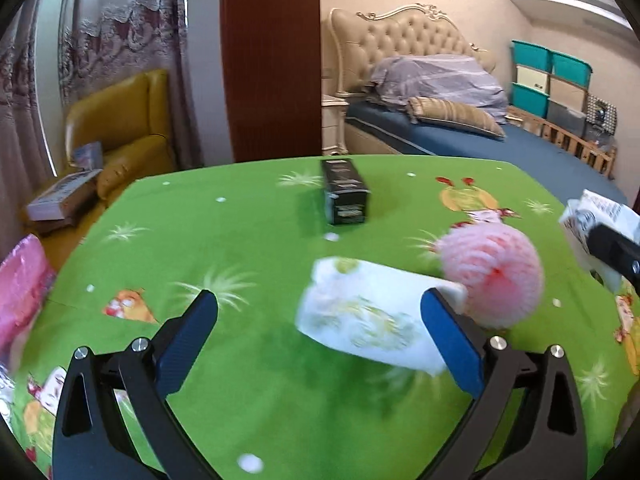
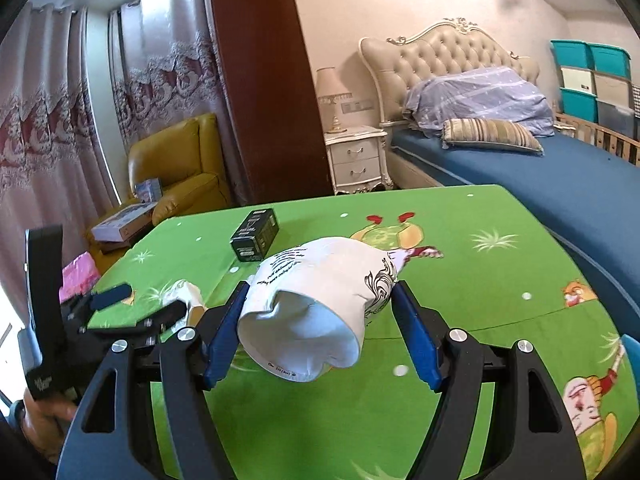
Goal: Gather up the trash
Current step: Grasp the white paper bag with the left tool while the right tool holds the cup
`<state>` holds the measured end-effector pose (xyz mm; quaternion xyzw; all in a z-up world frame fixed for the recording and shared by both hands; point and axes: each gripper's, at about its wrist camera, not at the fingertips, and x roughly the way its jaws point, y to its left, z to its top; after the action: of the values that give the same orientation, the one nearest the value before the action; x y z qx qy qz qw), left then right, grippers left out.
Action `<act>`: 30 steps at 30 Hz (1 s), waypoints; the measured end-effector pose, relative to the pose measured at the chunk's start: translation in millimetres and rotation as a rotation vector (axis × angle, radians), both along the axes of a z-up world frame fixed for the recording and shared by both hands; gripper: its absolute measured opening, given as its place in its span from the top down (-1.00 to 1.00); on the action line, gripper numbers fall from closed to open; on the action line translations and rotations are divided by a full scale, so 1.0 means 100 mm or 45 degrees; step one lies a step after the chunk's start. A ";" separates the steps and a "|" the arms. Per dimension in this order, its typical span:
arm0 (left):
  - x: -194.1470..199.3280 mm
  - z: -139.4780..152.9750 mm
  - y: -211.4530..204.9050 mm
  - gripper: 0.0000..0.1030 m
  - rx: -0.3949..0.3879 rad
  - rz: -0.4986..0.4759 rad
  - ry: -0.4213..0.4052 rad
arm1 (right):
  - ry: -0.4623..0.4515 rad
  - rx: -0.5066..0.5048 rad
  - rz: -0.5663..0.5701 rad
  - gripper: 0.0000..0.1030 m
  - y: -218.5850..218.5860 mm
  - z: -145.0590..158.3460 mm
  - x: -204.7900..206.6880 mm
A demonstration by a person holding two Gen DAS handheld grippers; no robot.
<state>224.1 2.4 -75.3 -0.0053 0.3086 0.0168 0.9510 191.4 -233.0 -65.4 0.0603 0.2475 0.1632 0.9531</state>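
Note:
In the right wrist view my right gripper (image 2: 320, 286) is shut on a crushed white paper cup (image 2: 316, 304) with black print, held above the green tablecloth (image 2: 480, 280). The same cup (image 1: 600, 210) shows at the right edge of the left wrist view. My left gripper (image 1: 320, 296) stands open low over the table. A second white paper cup (image 1: 368, 320) with a yellow-green pattern lies on its side close to the gripper's right finger (image 1: 448, 332). A pink foam net (image 1: 494, 276) lies beside that cup. Farther back rests a black box (image 1: 346, 194).
A pink bag (image 1: 20, 288) sits at the table's left edge. Beyond the far edge stand a yellow armchair (image 2: 180, 168), a dark wooden pillar (image 2: 260, 80), a nightstand (image 2: 356, 160) and a bed (image 2: 540, 176). A person's hand (image 2: 44, 412) holds the left gripper.

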 end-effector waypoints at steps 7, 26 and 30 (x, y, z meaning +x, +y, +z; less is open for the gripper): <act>0.21 0.17 -0.27 -0.91 0.008 0.115 -0.008 | -0.016 0.052 -0.043 -0.33 -0.22 0.03 -0.06; -0.20 -0.10 0.16 -0.89 0.063 0.266 0.150 | -0.024 0.040 0.051 -0.33 -0.08 0.03 -0.15; -0.28 -0.03 0.16 -0.89 0.029 0.216 0.117 | -0.018 0.055 0.061 -0.33 -0.06 0.03 -0.14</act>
<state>196.3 18.1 -78.0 -0.0200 0.3500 0.1011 0.9311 177.2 -239.2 -62.0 0.0738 0.2384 0.1919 0.9492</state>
